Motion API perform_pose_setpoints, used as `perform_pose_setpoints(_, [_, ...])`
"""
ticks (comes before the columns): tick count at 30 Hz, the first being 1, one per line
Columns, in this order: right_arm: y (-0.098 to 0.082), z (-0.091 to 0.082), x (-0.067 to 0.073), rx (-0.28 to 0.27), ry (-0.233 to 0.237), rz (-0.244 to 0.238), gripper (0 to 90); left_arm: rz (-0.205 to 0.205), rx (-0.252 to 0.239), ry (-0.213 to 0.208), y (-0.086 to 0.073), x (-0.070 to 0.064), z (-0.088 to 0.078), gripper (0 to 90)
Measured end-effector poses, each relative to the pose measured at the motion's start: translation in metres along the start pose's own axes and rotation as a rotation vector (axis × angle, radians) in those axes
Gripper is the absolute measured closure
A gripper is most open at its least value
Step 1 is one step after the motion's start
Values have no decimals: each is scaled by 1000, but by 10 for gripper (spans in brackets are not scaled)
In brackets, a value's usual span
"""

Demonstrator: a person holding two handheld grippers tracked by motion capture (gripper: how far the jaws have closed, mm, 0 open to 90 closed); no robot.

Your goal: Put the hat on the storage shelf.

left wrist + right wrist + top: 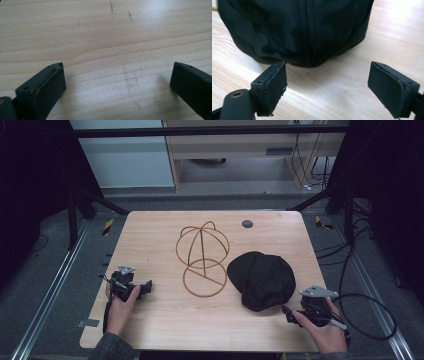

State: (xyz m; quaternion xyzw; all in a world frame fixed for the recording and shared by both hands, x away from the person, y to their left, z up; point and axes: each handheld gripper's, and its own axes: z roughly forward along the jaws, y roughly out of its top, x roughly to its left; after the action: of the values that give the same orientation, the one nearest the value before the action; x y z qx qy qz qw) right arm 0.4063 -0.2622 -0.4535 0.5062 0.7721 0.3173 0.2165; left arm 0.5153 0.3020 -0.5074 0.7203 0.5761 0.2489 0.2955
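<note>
A black cap [261, 279] lies on the right half of the wooden table [160, 315]. To its left stands a wooden wire-frame hat stand [202, 259], a dome of hoops over a round base. My right gripper [289, 314] sits at the cap's near right edge, jaws open; in the right gripper view the cap [297, 30] lies just beyond the open fingertips [273, 85], apart from them. My left gripper [146, 287] rests at the table's left, held by a hand, its jaws open over bare wood with nothing between them [117, 82].
A small dark round disc [247, 224] sits near the table's far edge. Metal rails run along both sides of the table. A cable [370, 320] loops from the right gripper off the table's right side.
</note>
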Motion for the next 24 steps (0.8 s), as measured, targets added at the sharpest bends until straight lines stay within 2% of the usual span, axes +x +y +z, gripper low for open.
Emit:
perform_pose_setpoints(4, [19,-13,-2,-2,27,-18,167,-4,0,5,0,-1,0,0])
perform_pose_setpoints(10, [49,-18,1,52,54,-66,137,-10,0,10,0,-2,0,0])
perform_pose_setpoints(18, [88,-14,13,70,65,-112,70,-11,1,11,0,-3,0,0])
perform_pose_setpoints(24, [106,-4,22,96,71,-129,70,-10,0,10,0,-4,0,0])
